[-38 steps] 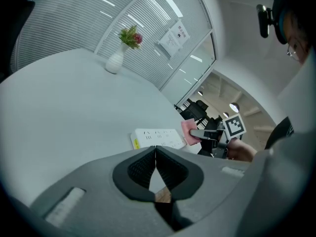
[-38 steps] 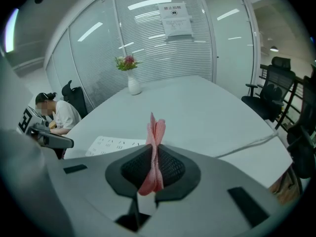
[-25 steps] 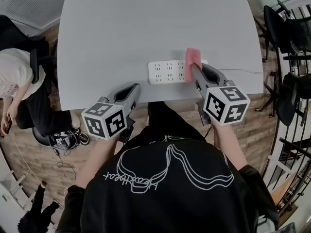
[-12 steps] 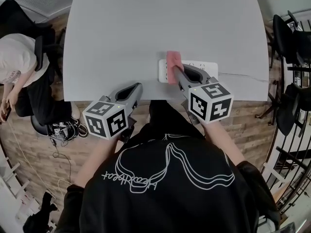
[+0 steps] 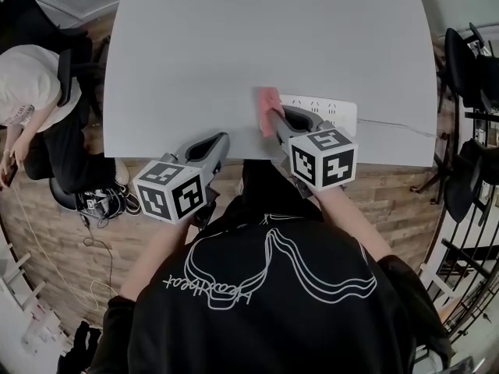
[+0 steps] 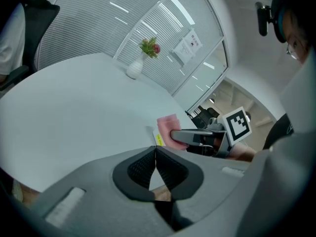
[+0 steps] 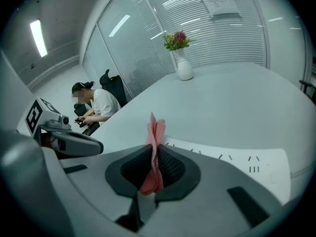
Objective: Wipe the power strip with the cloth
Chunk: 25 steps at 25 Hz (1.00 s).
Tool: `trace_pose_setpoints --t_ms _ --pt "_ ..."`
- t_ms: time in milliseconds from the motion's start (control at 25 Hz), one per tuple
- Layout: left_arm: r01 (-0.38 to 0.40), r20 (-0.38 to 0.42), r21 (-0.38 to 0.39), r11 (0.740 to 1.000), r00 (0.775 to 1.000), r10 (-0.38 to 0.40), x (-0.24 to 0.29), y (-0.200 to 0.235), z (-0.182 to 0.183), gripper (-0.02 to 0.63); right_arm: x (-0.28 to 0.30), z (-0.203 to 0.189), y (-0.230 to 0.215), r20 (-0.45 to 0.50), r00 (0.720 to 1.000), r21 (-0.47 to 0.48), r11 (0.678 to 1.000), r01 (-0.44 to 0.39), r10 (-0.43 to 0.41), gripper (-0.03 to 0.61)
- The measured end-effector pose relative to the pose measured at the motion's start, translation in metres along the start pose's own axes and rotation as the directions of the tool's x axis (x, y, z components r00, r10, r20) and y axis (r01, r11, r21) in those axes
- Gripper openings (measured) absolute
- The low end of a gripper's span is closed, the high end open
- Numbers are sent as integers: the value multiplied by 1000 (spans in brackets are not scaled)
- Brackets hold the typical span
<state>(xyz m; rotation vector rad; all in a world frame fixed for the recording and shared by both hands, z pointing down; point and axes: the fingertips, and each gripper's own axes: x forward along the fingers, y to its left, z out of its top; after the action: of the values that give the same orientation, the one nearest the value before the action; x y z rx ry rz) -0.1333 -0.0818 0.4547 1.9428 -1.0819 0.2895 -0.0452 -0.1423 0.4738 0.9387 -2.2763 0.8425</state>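
A white power strip [image 5: 331, 109] lies near the table's front edge, its sockets showing in the right gripper view [image 7: 232, 158]. My right gripper [image 5: 273, 119] is shut on a pink cloth [image 5: 267, 101], which hangs over the strip's left end. In the right gripper view the cloth [image 7: 155, 142] stands pinched between the jaws. From the left gripper view the cloth [image 6: 167, 125] and the strip's end [image 6: 159, 139] show beside the right gripper [image 6: 174, 136]. My left gripper [image 5: 221, 142] hovers shut and empty at the table's front edge, left of the strip.
The grey table [image 5: 234, 45] stretches wide beyond the strip. A white vase with flowers [image 7: 182, 63] stands at its far side. The strip's cord [image 5: 398, 125] runs right. A seated person [image 5: 31, 107] is to the left; dark chairs [image 5: 472, 68] stand at the right.
My right gripper has slid the pink cloth leftward along the power strip, from its right part to its left end. The left gripper has stayed put.
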Motion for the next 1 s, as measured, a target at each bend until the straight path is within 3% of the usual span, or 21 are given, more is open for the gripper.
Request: trace_pose_setpoints --t_ms 640,1000 --pt "-5 -9 -8 1000 1000 5 12 -4 -4 14 -1 -5 -13 -13 999 -59 997 40 -41 38" --pt "13 -33 8 1000 999 -13 16 -5 -9 14 -9 -9 -28 -3 996 -37 996 87 -87 38"
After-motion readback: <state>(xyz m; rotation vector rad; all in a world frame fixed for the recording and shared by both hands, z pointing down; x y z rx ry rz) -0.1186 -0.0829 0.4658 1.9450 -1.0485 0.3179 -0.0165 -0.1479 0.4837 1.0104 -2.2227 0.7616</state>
